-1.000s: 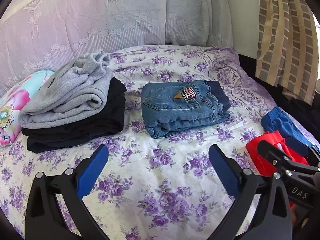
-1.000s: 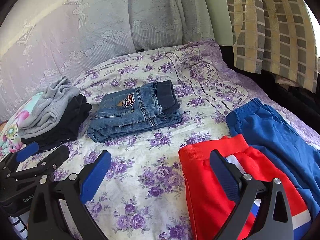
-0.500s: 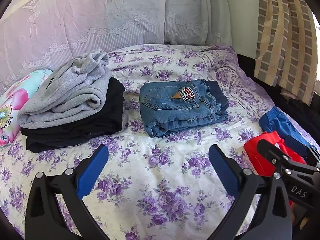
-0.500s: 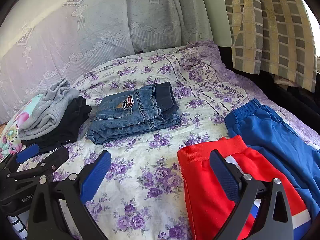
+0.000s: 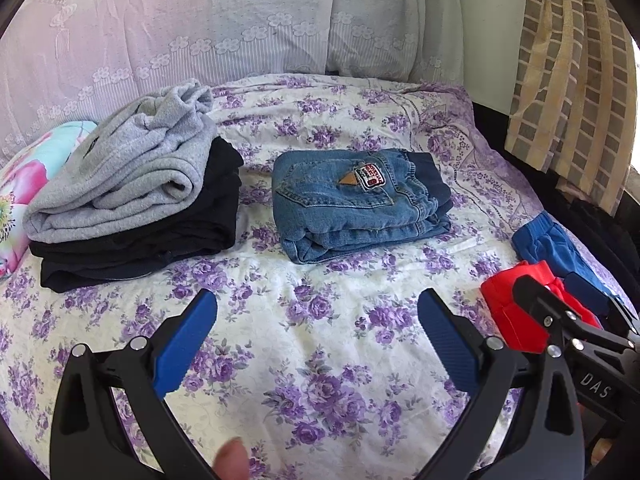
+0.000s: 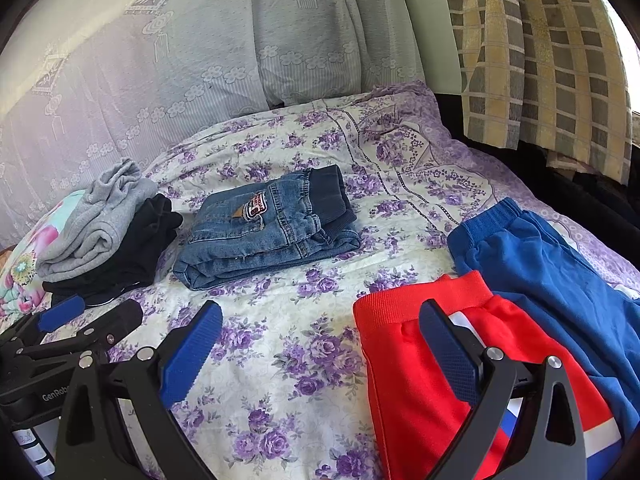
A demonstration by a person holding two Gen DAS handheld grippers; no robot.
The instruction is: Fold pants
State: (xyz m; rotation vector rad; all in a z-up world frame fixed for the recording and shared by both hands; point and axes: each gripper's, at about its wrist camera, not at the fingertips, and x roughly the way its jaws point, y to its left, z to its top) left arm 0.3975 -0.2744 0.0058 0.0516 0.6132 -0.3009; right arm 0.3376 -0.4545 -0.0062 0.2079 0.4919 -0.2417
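The bed (image 5: 320, 344) was covered by a cream sheet printed with purple flowers. Folded jeans (image 5: 360, 204) lay near its middle, patch uppermost. To their left sat a stack: black garment (image 5: 168, 240) directly on the sheet, grey garment (image 5: 128, 168) on top of it. A floral pillow (image 5: 24, 184) lay at the left edge, touching the stack. On the right side lay red pants (image 6: 432, 364) unfolded, with blue pants (image 6: 552, 272) just beside them, the blue pair nearer the bed's right edge. Pale pillows (image 6: 304, 36) stood against the head of the bed
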